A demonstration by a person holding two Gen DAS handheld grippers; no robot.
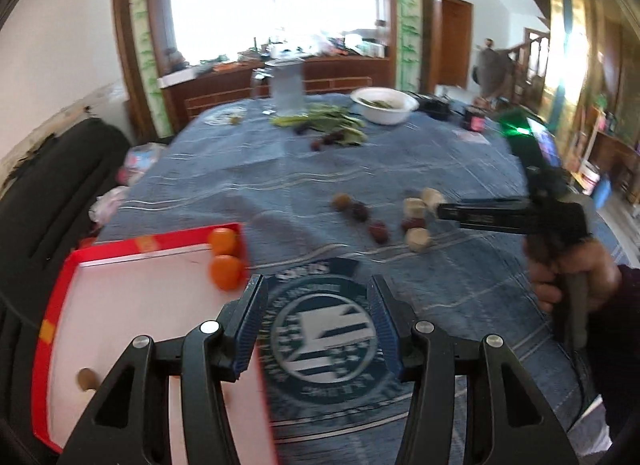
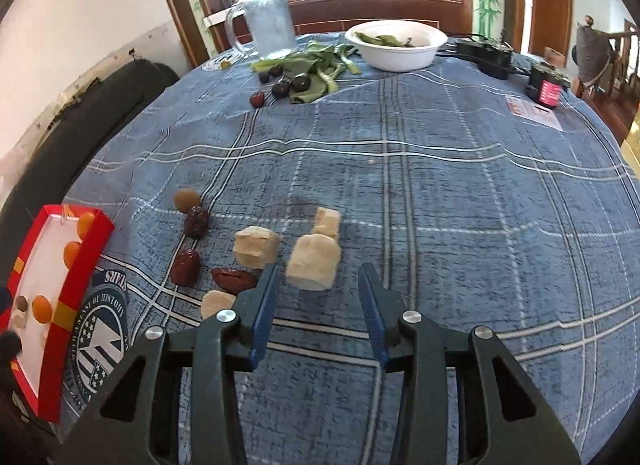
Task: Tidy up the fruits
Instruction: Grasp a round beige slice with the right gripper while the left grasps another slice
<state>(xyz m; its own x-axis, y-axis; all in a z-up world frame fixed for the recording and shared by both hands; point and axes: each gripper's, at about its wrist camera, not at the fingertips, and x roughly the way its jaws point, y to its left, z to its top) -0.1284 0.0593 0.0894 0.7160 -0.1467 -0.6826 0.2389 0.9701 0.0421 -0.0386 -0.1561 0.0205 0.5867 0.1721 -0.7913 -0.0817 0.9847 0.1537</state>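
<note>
A red tray [image 1: 60, 289] with a white floor lies at the left table edge and holds two oranges [image 1: 225, 257]; the right wrist view shows a third orange [image 2: 42, 307] in the same tray [image 2: 80, 265]. My left gripper [image 1: 316, 289] hangs open and empty over the cloth emblem, beside the tray's right rim. Mid-table lie pale fruit chunks [image 2: 256, 251], dark red dates [image 2: 186, 267] and a brown round fruit [image 2: 187, 199]. My right gripper [image 2: 319, 277] is open, low over the cloth, with one pale chunk [image 2: 314, 253] just ahead between its fingertips.
At the far side stand a white bowl [image 2: 400, 53] of greens, a glass jug [image 2: 268, 25], green peels with dark fruits [image 2: 300, 83] and black devices [image 2: 546, 89]. A dark sofa [image 1: 48, 193] borders the table's left. A person [image 2: 592, 53] is in the far room.
</note>
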